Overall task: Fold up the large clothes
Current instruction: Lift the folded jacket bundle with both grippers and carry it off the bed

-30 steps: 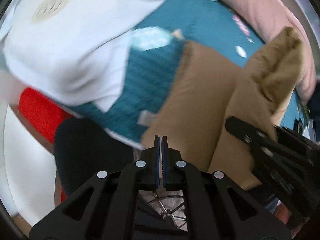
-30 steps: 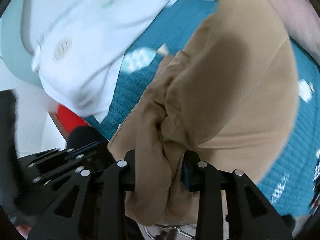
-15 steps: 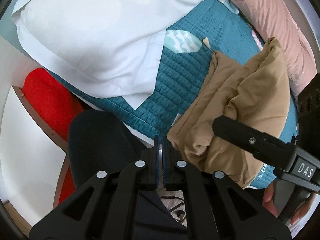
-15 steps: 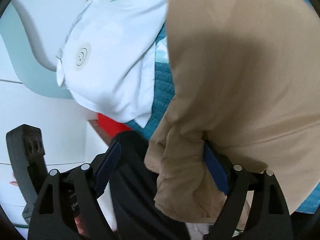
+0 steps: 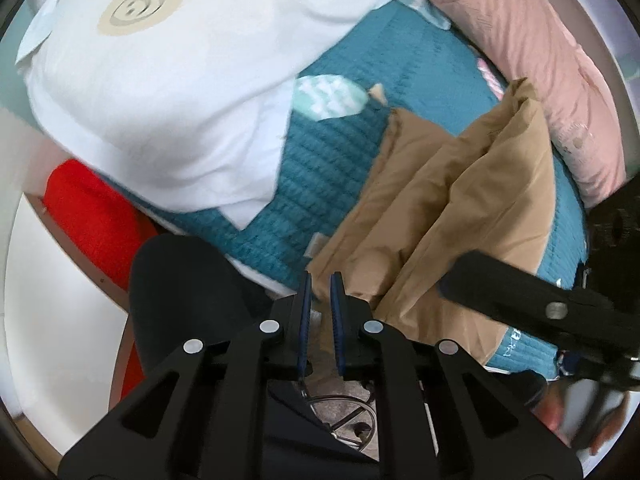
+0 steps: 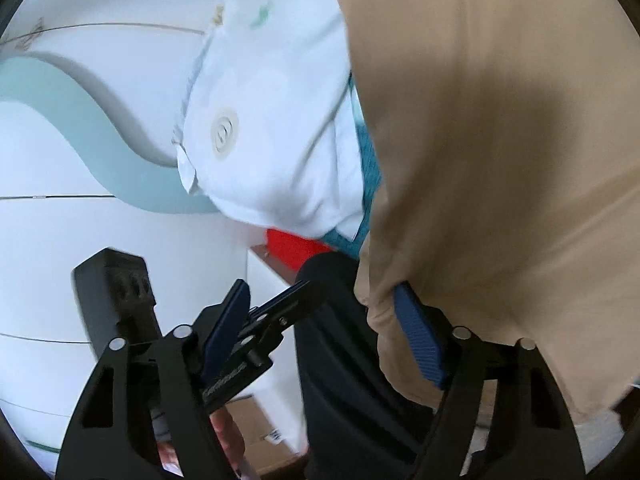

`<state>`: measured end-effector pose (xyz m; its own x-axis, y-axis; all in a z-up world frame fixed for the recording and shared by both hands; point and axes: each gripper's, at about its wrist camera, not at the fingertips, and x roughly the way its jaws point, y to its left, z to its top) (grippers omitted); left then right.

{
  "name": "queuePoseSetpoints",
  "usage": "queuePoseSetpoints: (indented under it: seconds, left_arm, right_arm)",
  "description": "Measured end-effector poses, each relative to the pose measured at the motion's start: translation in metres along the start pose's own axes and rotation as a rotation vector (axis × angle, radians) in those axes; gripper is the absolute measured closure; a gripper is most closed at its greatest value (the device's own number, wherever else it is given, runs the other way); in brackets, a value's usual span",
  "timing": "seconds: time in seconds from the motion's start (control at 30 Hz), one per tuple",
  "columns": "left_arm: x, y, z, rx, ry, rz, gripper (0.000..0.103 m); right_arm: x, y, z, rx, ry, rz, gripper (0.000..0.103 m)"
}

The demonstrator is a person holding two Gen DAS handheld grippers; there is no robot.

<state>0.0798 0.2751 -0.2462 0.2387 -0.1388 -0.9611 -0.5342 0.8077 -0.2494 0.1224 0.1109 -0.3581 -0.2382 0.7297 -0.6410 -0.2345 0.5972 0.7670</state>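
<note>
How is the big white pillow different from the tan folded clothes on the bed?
The puffy white pillow is bright white with a round smiley print; the tan folded garment is plain brown. The pillow looks bigger and smooth; the garment is creased into layered folds. The pillow lies at the bed's left end, the garment at its near edge. Both rest on the teal quilted bedspread.

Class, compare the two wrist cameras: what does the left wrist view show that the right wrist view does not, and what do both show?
Only the left wrist view shows the pink pillow and the folds of the tan garment lying on the teal blanket. Only the right wrist view shows the white wall with a pale green wave and a cardboard box. Both show the garment, the white pillow, the blanket and something red.
</note>
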Motion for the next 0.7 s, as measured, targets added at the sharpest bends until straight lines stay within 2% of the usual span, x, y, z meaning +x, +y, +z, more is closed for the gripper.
queuePoseSetpoints:
  seconds: [0.07, 0.1, 0.13, 0.17, 0.2, 0.23, 0.3, 0.37, 0.43, 0.47, 0.57, 0.63, 0.7]
  left_arm:
    - [-0.002, -0.012, 0.0, 0.027, -0.001, -0.021, 0.093]
    - [-0.004, -0.019, -0.001, 0.044, 0.002, -0.045, 0.093]
    - [-0.005, -0.029, -0.002, 0.071, 0.008, -0.08, 0.093]
    - [-0.006, -0.036, -0.003, 0.09, 0.009, -0.101, 0.093]
    - [-0.007, -0.045, -0.003, 0.117, 0.01, -0.127, 0.093]
    - [-0.006, -0.055, -0.003, 0.148, 0.014, -0.155, 0.093]
    - [0.004, -0.073, -0.003, 0.202, 0.044, -0.19, 0.093]
    - [0.02, -0.085, -0.002, 0.258, 0.061, -0.139, 0.093]
    - [0.045, -0.088, -0.003, 0.318, 0.074, 0.031, 0.094]
    - [0.052, -0.085, -0.003, 0.329, 0.08, 0.056, 0.095]
    - [0.071, -0.063, 0.003, 0.281, 0.123, 0.07, 0.1]
    - [0.079, -0.052, 0.008, 0.258, 0.143, 0.05, 0.1]
    - [0.095, -0.035, 0.015, 0.177, 0.183, -0.009, 0.1]
  right_arm:
    - [-0.025, 0.008, -0.002, -0.045, -0.065, -0.054, 0.043]
    - [-0.036, 0.01, -0.004, -0.063, -0.095, -0.113, 0.051]
    - [-0.051, 0.013, -0.008, -0.085, -0.142, -0.22, 0.061]
    - [-0.062, 0.011, -0.011, -0.089, -0.175, -0.272, 0.067]
    - [-0.071, 0.005, -0.015, -0.074, -0.189, -0.295, 0.077]
    - [-0.075, -0.001, -0.018, -0.057, -0.186, -0.311, 0.081]
    - [-0.079, -0.017, -0.028, -0.006, -0.184, -0.37, 0.083]
    - [-0.077, -0.031, -0.035, 0.012, -0.174, -0.393, 0.084]
    - [-0.063, -0.05, -0.041, 0.07, -0.138, -0.425, 0.085]
    - [-0.059, -0.06, -0.043, 0.103, -0.126, -0.44, 0.085]
    - [-0.039, -0.081, -0.053, 0.161, -0.09, -0.468, 0.087]
    - [-0.022, -0.084, -0.05, 0.148, -0.075, -0.488, 0.091]
    - [0.0, -0.091, -0.041, 0.154, -0.07, -0.522, 0.091]
